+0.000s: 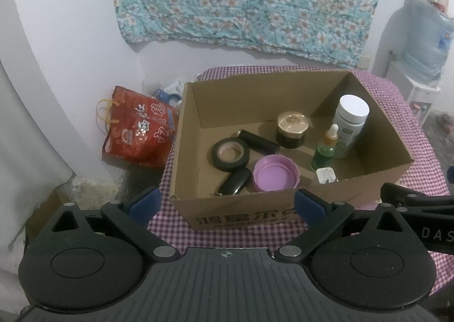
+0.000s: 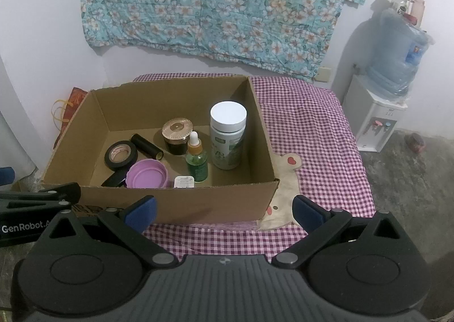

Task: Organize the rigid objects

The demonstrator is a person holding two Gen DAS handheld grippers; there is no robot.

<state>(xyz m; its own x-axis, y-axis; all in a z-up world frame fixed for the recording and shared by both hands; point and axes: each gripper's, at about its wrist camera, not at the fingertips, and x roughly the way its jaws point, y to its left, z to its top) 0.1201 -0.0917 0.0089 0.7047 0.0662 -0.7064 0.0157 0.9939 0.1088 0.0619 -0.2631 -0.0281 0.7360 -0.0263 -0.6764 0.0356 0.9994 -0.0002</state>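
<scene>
Checkered counter (image 2: 306,129) carries a cardboard box (image 2: 181,205) collecting the items; both hand-held grippers (image 1: 227,202) (image 2: 224,208) hover spread wide, empty

A pale wall (image 2: 42,23) carries a hanging floral cloth (image 2: 215,4) in turquoise. Below stands a table with a purple checked cover (image 2: 312,129). At right, a white water dispenser (image 2: 374,126) (blue bottle on top) stands on rough grey floor (image 2: 411,180), perhaps concrete.
</scene>
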